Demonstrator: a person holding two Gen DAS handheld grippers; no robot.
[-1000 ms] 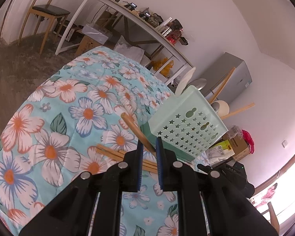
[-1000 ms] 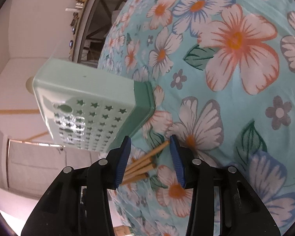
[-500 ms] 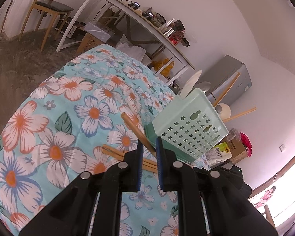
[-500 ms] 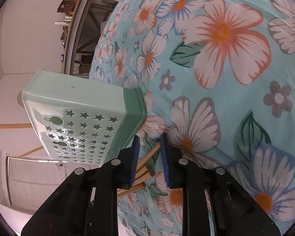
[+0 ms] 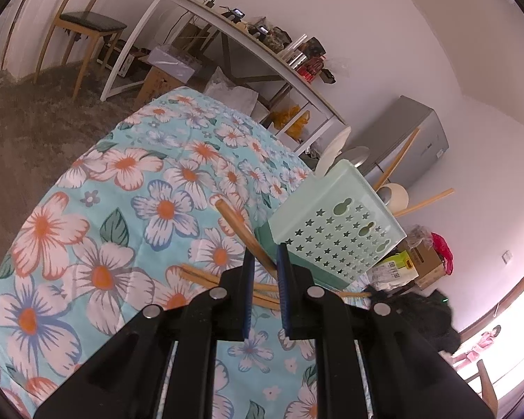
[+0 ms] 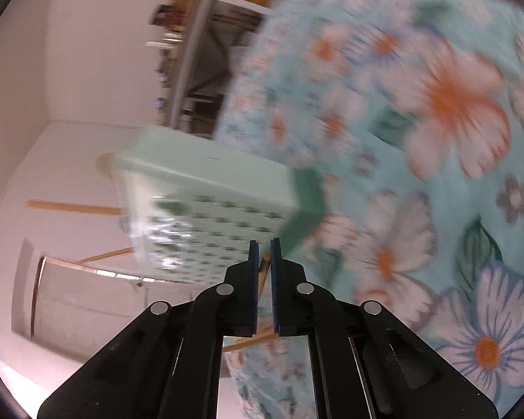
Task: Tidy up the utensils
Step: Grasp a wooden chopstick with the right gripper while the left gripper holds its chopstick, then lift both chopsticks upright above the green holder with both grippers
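Chopsticks (image 5: 206, 277) lie loose on the floral tabletop (image 5: 97, 216) beside the green utensil holder (image 5: 335, 230). Left tongs (image 5: 263, 262) pinch one chopstick (image 5: 239, 225). Right tongs (image 6: 264, 249) are clamped on another chopstick (image 6: 263, 272).

Right gripper (image 6: 264, 256) went from wide open around the chopsticks on the tabletop to clamped on one chopstick (image 6: 263, 274); it has lifted, view now blurred, caddy (image 6: 209, 216) at 10 o'clock.
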